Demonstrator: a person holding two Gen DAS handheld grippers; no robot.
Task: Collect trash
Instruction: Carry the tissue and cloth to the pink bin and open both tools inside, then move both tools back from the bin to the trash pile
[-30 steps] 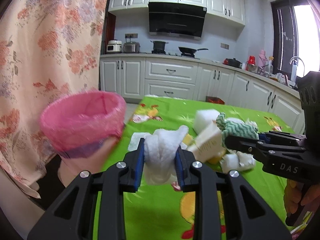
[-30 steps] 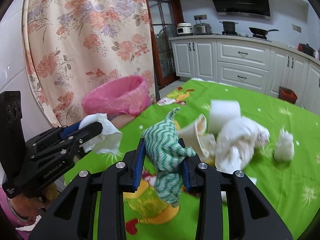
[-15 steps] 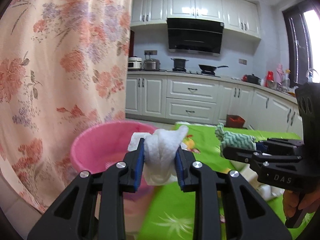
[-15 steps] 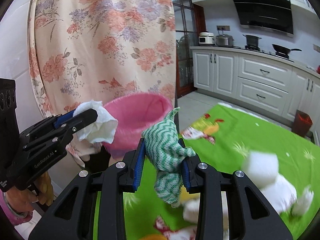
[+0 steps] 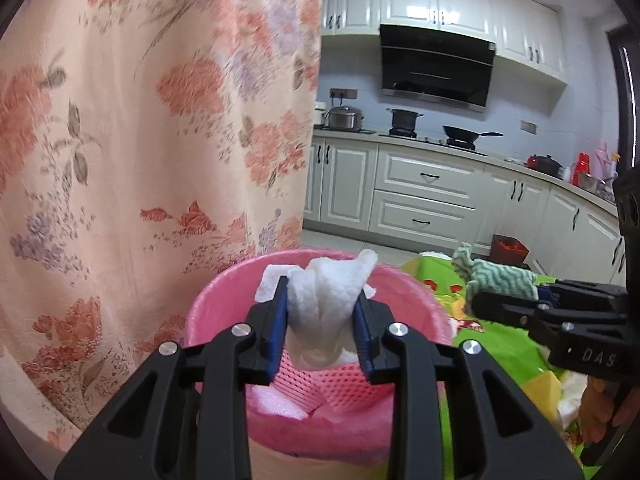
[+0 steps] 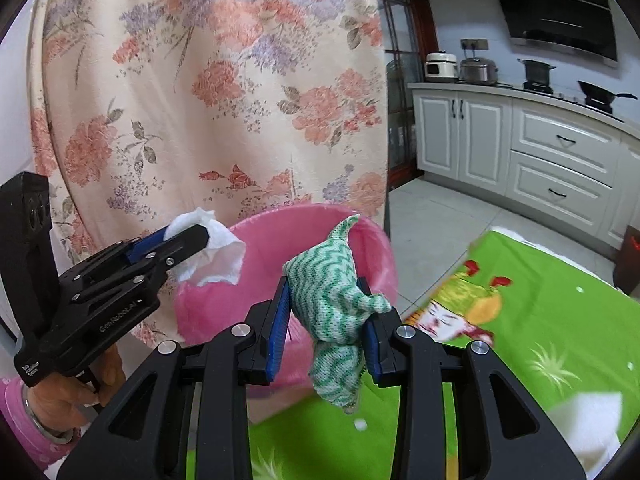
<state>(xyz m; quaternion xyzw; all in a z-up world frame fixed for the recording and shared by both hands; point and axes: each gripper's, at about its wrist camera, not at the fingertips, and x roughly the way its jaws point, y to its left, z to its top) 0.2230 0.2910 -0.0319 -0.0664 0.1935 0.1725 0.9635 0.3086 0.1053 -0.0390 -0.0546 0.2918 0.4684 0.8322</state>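
Room: kitchen. A floral curtain (image 5: 152, 128) fills the left side of both views and hangs to the floor behind the bin. White cabinets (image 5: 424, 196) run along the far wall, lower units under a counter and upper units above; a black range hood (image 5: 436, 68) is mounted between the upper units. The floor (image 6: 436, 224) has pale tiles.

Surface (image 6: 560, 312): covered with a bright green printed cloth bearing a cartoon figure in yellow and red. Its near left corner meets the bin. White scraps lie blurred at the lower right edge in the right wrist view.

Bin (image 5: 404, 292): round, lined with a pink bag, standing off the left edge of the surface, in front of the curtain. Inside lie pink mesh and a pale pink piece.

On the counter: a steel pot (image 5: 344, 117), a dark pot (image 5: 404, 118), a frying pan (image 5: 464, 133) and a white cooker (image 6: 440, 66).

Left tongs (image 5: 322, 316): pinching a crumpled white tissue (image 5: 324, 300), held over the bin's open mouth. The jaws have just eased slightly wider, the tissue remaining between the pads.

Right tongs (image 6: 326, 316): pinching a green-and-white zigzag cloth (image 6: 332, 300), held over the bin's right rim beside the surface's corner.

A hand with a pink cuff (image 6: 24, 416) grips the left handle.
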